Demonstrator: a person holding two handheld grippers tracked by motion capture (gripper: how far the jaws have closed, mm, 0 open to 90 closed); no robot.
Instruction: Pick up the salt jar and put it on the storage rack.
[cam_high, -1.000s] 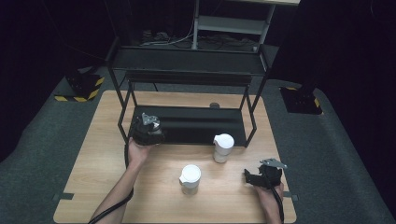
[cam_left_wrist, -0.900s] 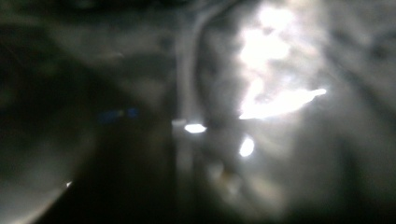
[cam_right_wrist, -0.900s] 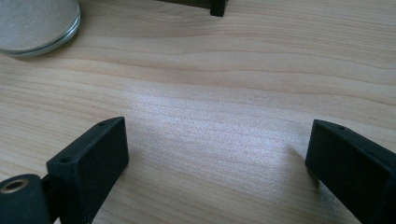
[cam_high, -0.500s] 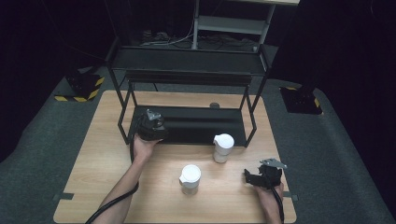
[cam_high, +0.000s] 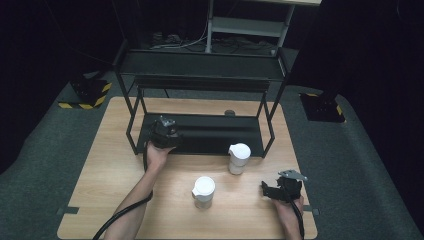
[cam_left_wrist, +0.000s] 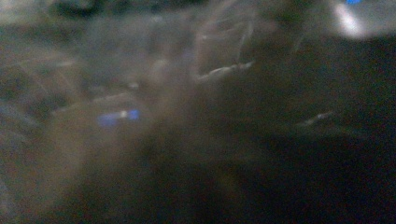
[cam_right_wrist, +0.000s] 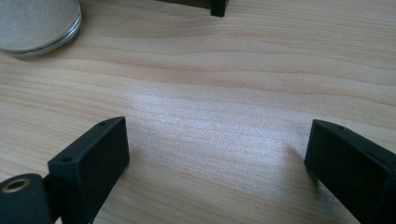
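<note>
Two white lidded cups stand on the wooden table (cam_high: 105, 165): one (cam_high: 239, 157) just in front of the black rack, the other (cam_high: 203, 191) nearer the front. My left gripper (cam_high: 165, 131) sits at the left end of the rack's lower shelf (cam_high: 215, 134), held by a hand; its jaws are hidden there, and the left gripper view is a dark blur. My right gripper (cam_high: 267, 189) rests low at the front right, right of the nearer cup. In the right gripper view its jaws (cam_right_wrist: 217, 154) stand wide open over bare wood, nothing between them.
The black two-level rack (cam_high: 200, 65) spans the back of the table. A cup's base (cam_right_wrist: 32, 23) and a rack foot (cam_right_wrist: 218, 7) show at the top of the right gripper view. Grey carpet surrounds the table, with yellow-black floor markers (cam_high: 87, 95) on the left.
My left gripper has shifted a little to the right and farther in along the rack's lower shelf. The right gripper and both cups have stayed put.
</note>
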